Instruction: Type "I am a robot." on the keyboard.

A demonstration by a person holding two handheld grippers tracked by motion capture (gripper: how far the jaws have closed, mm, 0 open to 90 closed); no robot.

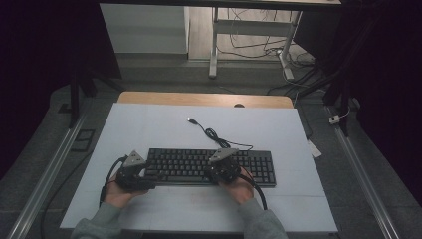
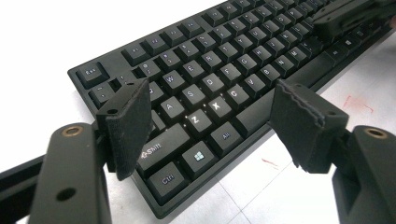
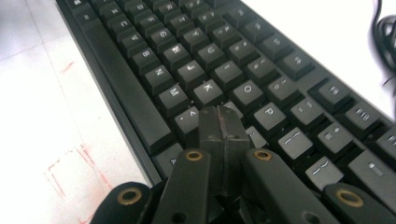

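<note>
— So, where does the flat black full-size keyboard (image 1: 211,167) sit?

— Near the front of the white table top (image 1: 149,129), lying lengthwise across it, with its thin black USB cable (image 1: 211,132) curling away toward the far side. Both of the person's hands are at its near edge.

— And the left gripper (image 2: 212,116)?

— Its jaws stand wide apart over the keyboard's left end. In the left gripper view the two black padded fingers (image 2: 128,123) straddle the letter rows around A, S, Z and X, holding nothing; I cannot tell whether either pad touches a key. In the high view the left gripper (image 1: 133,172) is just off the keyboard's left corner.

— The right gripper (image 3: 223,128)?

— Jaws pressed together, with just a thin seam between them and nothing in it. In the right gripper view the joined tip sits down among the keys just below K and O, beside the P key; contact looks likely, though I cannot be sure. From above, the right gripper (image 1: 224,167) lies over the middle-right of the key field.
</note>
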